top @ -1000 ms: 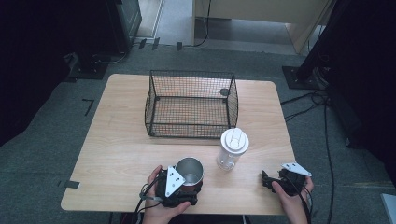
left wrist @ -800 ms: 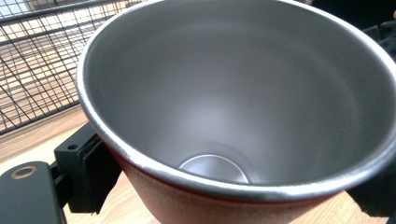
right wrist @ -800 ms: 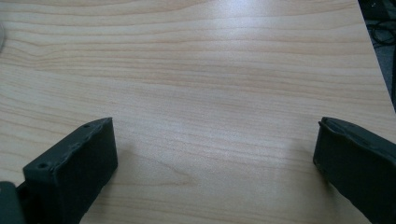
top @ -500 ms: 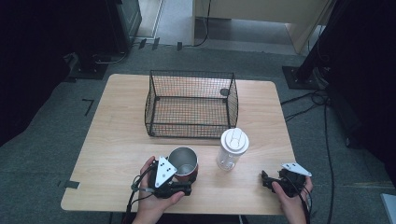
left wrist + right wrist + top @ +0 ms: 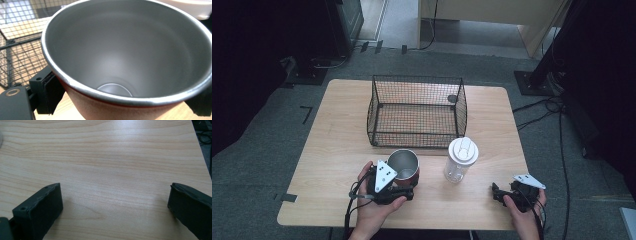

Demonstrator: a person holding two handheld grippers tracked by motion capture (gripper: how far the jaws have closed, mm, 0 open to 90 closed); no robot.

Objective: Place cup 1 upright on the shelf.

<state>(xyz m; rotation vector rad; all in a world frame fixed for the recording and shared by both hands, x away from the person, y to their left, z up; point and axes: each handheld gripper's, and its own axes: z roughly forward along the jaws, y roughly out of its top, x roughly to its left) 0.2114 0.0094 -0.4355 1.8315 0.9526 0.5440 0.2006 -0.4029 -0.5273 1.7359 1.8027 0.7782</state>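
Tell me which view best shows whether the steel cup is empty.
The left gripper view: it looks straight into the steel cup down to its bare bottom, with the left gripper closed on its red wall. The high view shows the cup small, standing before the wire basket. The right gripper view shows bare table.

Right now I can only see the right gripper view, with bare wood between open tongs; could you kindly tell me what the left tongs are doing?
Observer: The left tongs are closed on a steel cup with a red outside, one jaw on each side.
Operator: Thank you. Is anything in the cup?
Observer: No, the left gripper view shows its bare metal bottom.
Operator: What stands near my tongs?
Observer: A clear bottle with a white lid stands upright between the cup and your right tongs; a wire basket sits beyond both.
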